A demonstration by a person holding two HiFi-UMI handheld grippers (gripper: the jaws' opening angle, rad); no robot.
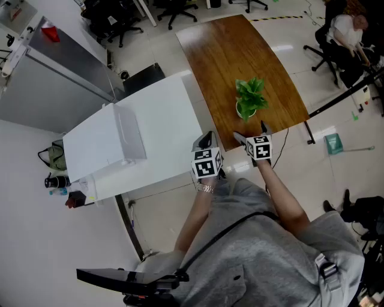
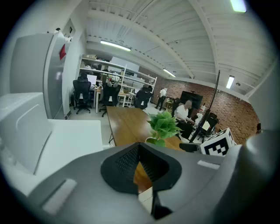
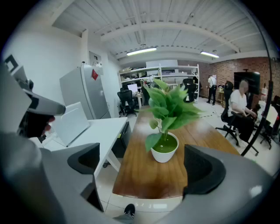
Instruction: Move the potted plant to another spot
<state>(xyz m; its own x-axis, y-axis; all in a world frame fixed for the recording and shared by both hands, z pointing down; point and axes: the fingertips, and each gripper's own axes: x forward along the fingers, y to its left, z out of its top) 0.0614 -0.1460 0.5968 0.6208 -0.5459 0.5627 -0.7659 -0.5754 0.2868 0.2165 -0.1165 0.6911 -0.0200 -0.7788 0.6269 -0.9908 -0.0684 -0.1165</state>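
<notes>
The potted plant [image 1: 249, 99], green leaves in a small white pot, stands near the front edge of the brown wooden table [image 1: 228, 54]. My right gripper [image 1: 251, 132] hovers at that edge just short of the pot. In the right gripper view, the right gripper [image 3: 144, 168] is open wide and empty, and the pot [image 3: 165, 149] stands upright a little beyond its fingertips. My left gripper [image 1: 206, 141] is beside the table's near left corner. In the left gripper view, the left gripper [image 2: 140, 162] is shut on nothing, with the plant [image 2: 164, 124] ahead to the right.
A white desk [image 1: 162, 120] adjoins the table's left side, with a white box [image 1: 105, 144] on it. A grey fridge [image 1: 54, 78] stands further left. A seated person [image 1: 345, 27], office chairs [image 1: 174, 9] and a black pole [image 1: 336, 99] surround the table's far and right sides.
</notes>
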